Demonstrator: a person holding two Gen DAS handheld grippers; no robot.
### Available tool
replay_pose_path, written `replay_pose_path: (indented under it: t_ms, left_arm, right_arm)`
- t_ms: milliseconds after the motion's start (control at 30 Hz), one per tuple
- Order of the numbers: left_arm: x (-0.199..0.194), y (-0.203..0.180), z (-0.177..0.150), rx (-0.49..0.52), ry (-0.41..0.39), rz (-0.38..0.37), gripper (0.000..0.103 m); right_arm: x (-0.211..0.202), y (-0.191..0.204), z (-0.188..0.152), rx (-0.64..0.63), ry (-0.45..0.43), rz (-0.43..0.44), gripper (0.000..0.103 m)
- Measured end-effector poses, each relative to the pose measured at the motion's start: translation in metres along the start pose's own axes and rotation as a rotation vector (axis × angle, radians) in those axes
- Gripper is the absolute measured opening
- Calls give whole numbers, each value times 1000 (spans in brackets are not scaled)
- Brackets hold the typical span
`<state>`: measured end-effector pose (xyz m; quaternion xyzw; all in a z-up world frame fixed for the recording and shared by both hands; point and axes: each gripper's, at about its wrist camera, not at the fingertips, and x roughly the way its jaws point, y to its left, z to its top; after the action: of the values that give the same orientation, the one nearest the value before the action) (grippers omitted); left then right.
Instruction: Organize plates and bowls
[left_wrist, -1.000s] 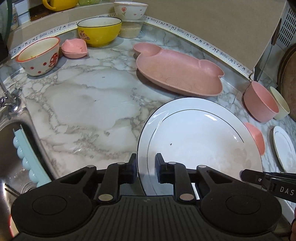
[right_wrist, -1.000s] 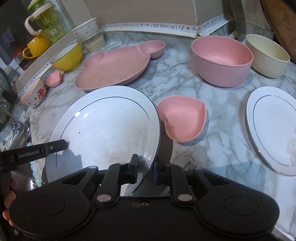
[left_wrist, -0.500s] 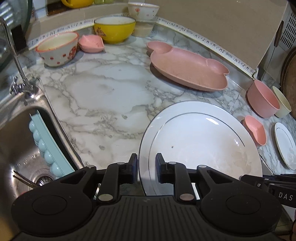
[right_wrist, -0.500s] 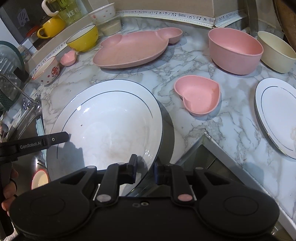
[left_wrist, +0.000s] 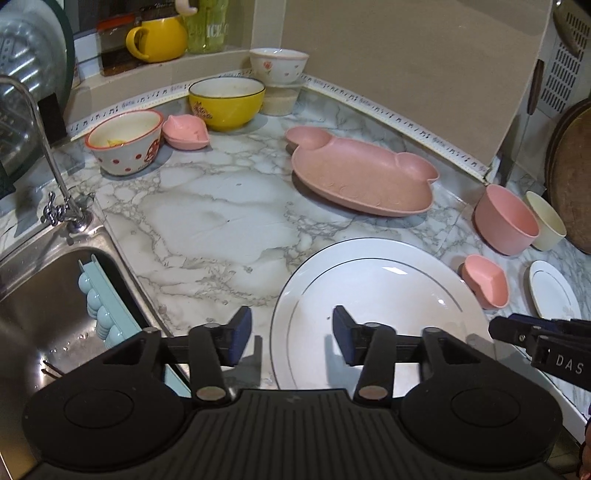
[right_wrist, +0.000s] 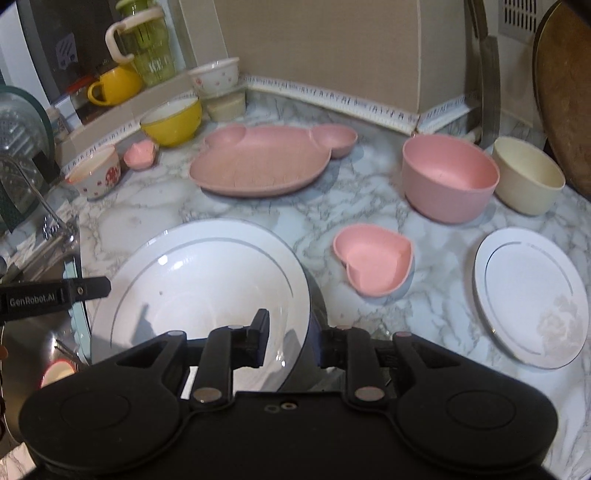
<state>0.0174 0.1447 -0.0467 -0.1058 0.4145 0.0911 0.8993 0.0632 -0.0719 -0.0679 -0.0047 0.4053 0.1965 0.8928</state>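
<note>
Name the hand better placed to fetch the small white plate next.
Probably right: the small white plate lies just beside the right gripper, far from the left gripper. Both jaws have just been opening around the rim of the large plate.

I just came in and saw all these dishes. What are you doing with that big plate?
A person holds a claw in each hand and is sorting dishes on the marble counter. Both claws are at the big white plate, one on each side. The left claw has just opened wide and let go of the rim. The right claw has been opening too, with the rim between its fingers but not pinched. The pink bowl, heart dish and small plate wait nearby.
</note>
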Motion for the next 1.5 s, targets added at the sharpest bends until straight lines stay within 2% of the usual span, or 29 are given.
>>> replay_pose_path:
  t_ms: [133,233,300,567,733,800,1000,1067,1167,1300,1500]
  left_arm:
    - [-11,-11,1,34,-14,-40,53]
    - [-18,-19,2,57,-26,-65,64]
    - [-23,-25,3,73,-43,-77,66]
    - [-39,-48,9,109,-82,-116,76]
    - [-45,-64,16,80,-105,-140,80]
    - [-45,-76,19,83,-108,-142,82]
    - [-35,-112,26,72,-80,-116,86]
    - [-31,-123,27,57,-75,-119,95]
    - [-29,-142,29,62,-109,-110,101]
    - [-23,-171,33,85,-133,-129,102]
    - [-7,-209,32,104,-110,-165,102]
  right_arm:
    - [-15,2,4,5,-57,-7,29]
    - [-26,2,5,13,-95,-19,43]
    - [-33,3,5,16,-116,-27,56]
    - [-56,-3,8,35,-178,-44,78]
    - [-66,-16,14,32,-196,-54,86]
    - [-68,-22,18,30,-200,-67,96]
    - [-77,-51,25,31,-221,-100,102]
    - [-78,-65,27,42,-220,-103,102]
    - [-79,-87,29,55,-218,-122,102]
    - [-82,-118,29,78,-213,-144,102]
    - [-85,-162,28,104,-201,-182,102]
